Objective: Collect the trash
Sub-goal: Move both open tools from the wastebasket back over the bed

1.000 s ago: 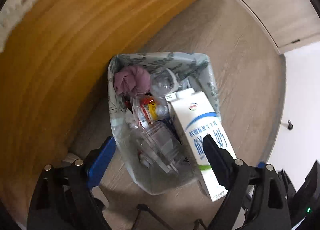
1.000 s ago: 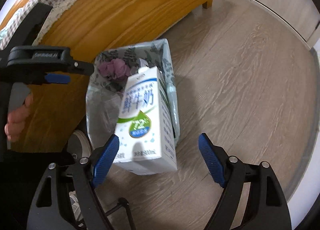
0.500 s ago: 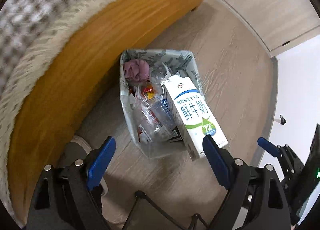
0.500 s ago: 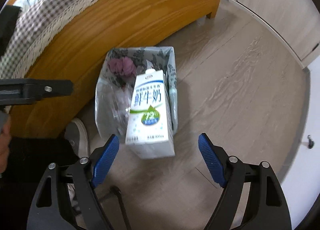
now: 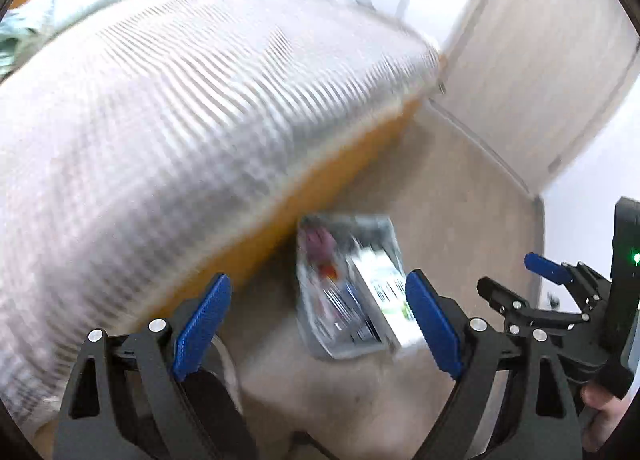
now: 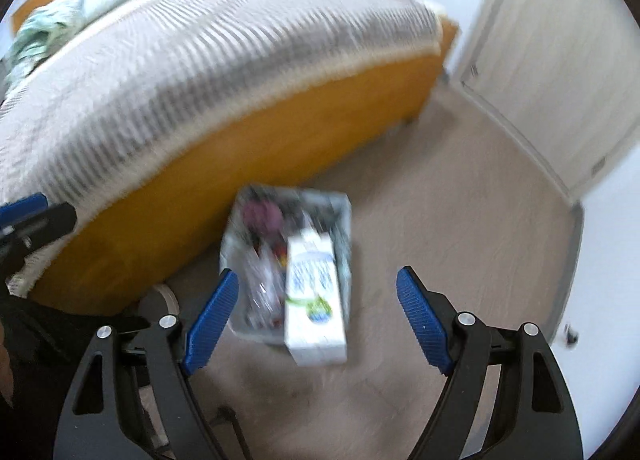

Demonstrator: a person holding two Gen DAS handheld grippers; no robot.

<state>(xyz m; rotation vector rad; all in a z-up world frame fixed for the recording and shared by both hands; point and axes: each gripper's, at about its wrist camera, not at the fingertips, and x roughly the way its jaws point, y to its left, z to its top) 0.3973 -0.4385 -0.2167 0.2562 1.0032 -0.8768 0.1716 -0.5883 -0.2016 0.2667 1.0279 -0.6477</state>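
Trash bin on floor, both tongs empty

Bin (image 6: 256, 324) sits lower centre of frame, beside the bed (image 6: 240, 140) base. Milk carton (image 6: 314, 300) leans from its right side. Left tongs (image 5: 320, 324) and right tongs (image 6: 318, 320) stand apart, holding nothing.

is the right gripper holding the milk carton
No, the right gripper stands open with nothing between its blue pads, while the milk carton leans in the lined trash bin on the floor below.
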